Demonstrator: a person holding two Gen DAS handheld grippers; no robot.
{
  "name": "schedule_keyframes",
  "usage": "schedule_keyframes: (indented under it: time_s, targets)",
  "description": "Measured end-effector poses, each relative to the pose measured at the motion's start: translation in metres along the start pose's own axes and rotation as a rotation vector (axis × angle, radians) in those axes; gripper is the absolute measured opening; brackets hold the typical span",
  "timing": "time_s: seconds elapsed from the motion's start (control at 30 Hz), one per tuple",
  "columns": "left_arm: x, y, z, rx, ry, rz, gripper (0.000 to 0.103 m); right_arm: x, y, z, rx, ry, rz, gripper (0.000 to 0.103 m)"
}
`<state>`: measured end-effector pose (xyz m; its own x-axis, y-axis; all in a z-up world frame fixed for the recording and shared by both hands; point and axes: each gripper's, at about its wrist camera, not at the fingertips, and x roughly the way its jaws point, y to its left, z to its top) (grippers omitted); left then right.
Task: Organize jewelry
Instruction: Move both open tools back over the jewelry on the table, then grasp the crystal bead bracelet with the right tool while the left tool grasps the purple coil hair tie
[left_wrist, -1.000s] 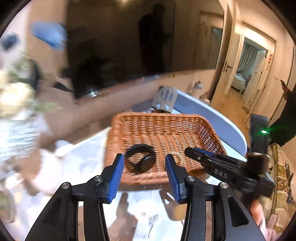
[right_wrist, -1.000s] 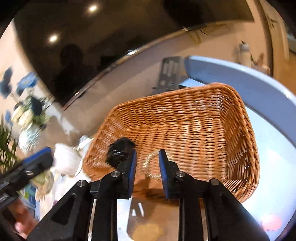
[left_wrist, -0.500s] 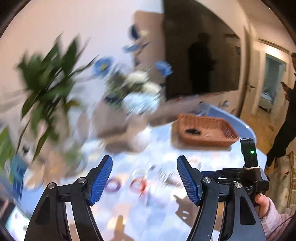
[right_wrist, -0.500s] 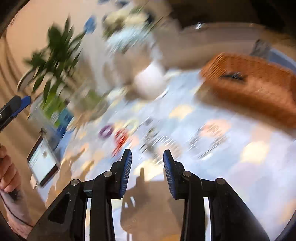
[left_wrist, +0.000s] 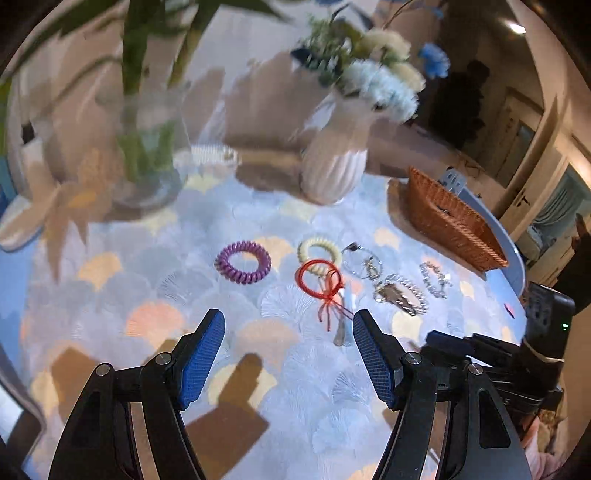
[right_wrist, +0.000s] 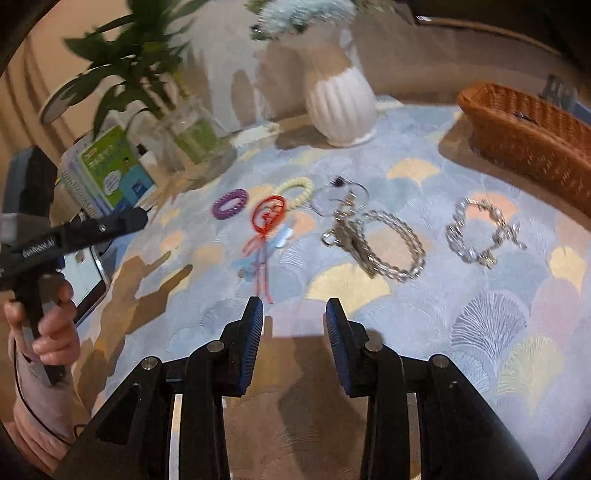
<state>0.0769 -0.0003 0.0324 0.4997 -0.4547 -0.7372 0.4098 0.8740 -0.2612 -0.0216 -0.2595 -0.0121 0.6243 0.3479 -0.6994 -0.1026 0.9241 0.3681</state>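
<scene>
Left to right, the jewelry lies in a loose row on the tablecloth (right_wrist: 480, 332): purple coil band (right_wrist: 229, 204) at eleven o'clock of the right gripper (right_wrist: 293, 328), red cord bracelet (right_wrist: 268, 214), yellow coil band (right_wrist: 297, 190), silver chain bracelet (right_wrist: 391, 245) at one, second chain bracelet (right_wrist: 480, 236), then the wicker basket (right_wrist: 524, 133) at two (presumably their destination). The left gripper (left_wrist: 286, 354) hangs spread wide and empty above the cloth; the right is parted too, holding nothing.

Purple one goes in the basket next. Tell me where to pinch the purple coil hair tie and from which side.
Pinch the purple coil hair tie across its near rim, coming straight down with the left gripper, one finger inside the hole and one outside. It lies flat on the tablecloth, apart from the other pieces, so only the thick coiled band offers a hold.
</scene>
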Motion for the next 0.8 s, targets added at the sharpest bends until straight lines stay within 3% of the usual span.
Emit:
schedule_keyframes:
  time_s: [0.13,0.3,0.47,0.6,0.8]
  targets:
    - [0.025,0.013,0.010,-0.074,0.035,0.010,0.073,0.007,0.000,0.001,0.006,0.026,0.005,0.039]
    - [0.055,0.035,0.036,-0.139,0.016,0.119,0.073,0.006,-0.001,-0.001,0.017,0.020,0.013,0.039]
    - [0.087,0.043,0.030,-0.153,0.034,0.135,0.073,0.006,-0.012,0.000,0.079,0.016,0.033,0.039]
    - [0.078,0.033,0.028,-0.077,-0.011,0.206,0.073,0.010,-0.015,0.001,0.103,0.034,0.034,0.039]
    - [0.075,0.043,0.027,-0.119,-0.013,0.208,0.073,0.007,-0.012,0.000,0.087,0.018,0.023,0.039]
